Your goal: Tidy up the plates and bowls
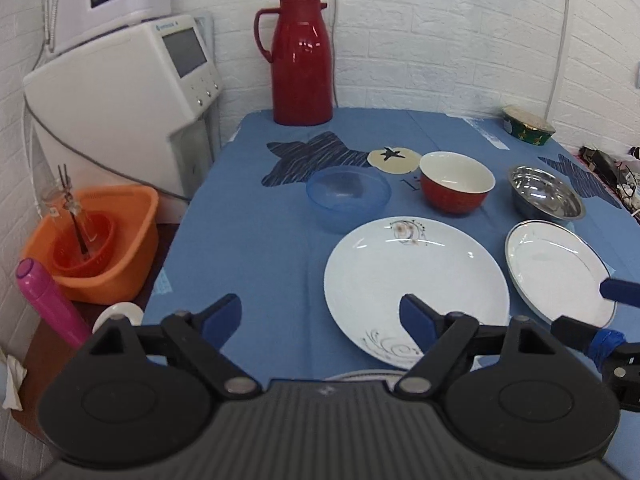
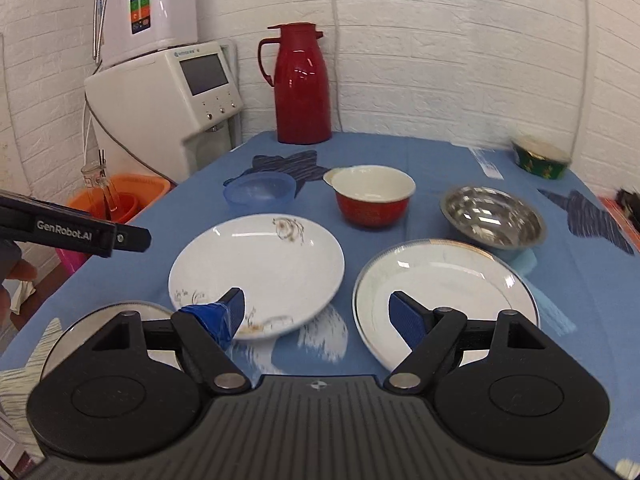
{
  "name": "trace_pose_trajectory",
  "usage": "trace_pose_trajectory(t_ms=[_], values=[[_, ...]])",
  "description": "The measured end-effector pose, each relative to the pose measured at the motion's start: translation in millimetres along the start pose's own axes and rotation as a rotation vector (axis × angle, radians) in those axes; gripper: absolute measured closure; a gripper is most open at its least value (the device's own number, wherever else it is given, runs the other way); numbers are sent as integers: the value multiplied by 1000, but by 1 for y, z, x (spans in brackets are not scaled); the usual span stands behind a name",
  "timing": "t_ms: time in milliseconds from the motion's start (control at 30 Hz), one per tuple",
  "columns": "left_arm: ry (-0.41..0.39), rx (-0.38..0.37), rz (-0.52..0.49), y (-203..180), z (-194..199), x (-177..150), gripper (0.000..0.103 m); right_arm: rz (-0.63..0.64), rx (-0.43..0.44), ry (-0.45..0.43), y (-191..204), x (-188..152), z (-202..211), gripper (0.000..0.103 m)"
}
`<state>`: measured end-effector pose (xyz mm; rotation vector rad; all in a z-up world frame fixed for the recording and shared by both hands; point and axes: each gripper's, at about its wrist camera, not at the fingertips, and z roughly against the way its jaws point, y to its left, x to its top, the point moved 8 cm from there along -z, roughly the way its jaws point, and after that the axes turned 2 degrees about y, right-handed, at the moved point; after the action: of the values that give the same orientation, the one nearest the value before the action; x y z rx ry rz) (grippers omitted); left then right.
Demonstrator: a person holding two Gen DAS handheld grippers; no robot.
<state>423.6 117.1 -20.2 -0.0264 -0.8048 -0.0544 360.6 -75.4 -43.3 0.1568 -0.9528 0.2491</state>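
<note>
On the blue tablecloth lie a large white plate with a floral print (image 1: 416, 276) (image 2: 260, 268) and, to its right, a white plate with a silver rim (image 1: 556, 272) (image 2: 444, 284). Behind them stand a blue plastic bowl (image 1: 348, 196) (image 2: 260, 190), a red bowl with a white inside (image 1: 456, 184) (image 2: 372, 198) and a steel bowl (image 1: 546, 192) (image 2: 494, 216). My left gripper (image 1: 320, 320) is open, its right finger over the floral plate's near part. My right gripper (image 2: 320, 316) is open, straddling the gap between the two plates. A third plate (image 2: 108, 316) is mostly hidden at lower left.
A red thermos jug (image 1: 302, 60) stands at the table's back edge and a green tin (image 1: 528, 124) at the back right. Left of the table are a white appliance (image 1: 120, 92), an orange basin (image 1: 96, 240) and a pink bottle (image 1: 52, 304). Clutter lies at the far right.
</note>
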Motion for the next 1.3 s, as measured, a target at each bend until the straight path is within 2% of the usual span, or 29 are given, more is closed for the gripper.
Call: trace_pose_trajectory(t_ms=[67, 167, 300, 433, 600, 700, 867, 1033, 1200, 1300], values=[[40, -20, 26, 10, -26, 11, 21, 47, -4, 15, 1, 18, -27, 37], [112, -49, 58, 20, -58, 13, 21, 72, 7, 83, -3, 31, -71, 37], [136, -88, 58, 24, -78, 11, 21, 79, 24, 191, -10, 29, -121, 37], [164, -135, 33, 18, -92, 9, 21, 98, 36, 262, -7, 21, -147, 37], [170, -144, 16, 14, -103, 7, 21, 27, 115, 286, 8, 15, -150, 35], [170, -132, -7, 17, -107, 6, 21, -4, 88, 279, 14, 17, -152, 34], [173, -119, 18, 28, -109, 3, 21, -42, 137, 267, 29, 27, -163, 34], [181, -120, 33, 32, -112, -1, 21, -30, 50, 261, 22, 15, -150, 34], [184, -133, 22, 23, -120, -1, 21, -44, 48, 248, 26, 1, -133, 34], [186, -142, 17, 17, -122, -3, 21, -43, 42, 203, 28, -2, -132, 33]])
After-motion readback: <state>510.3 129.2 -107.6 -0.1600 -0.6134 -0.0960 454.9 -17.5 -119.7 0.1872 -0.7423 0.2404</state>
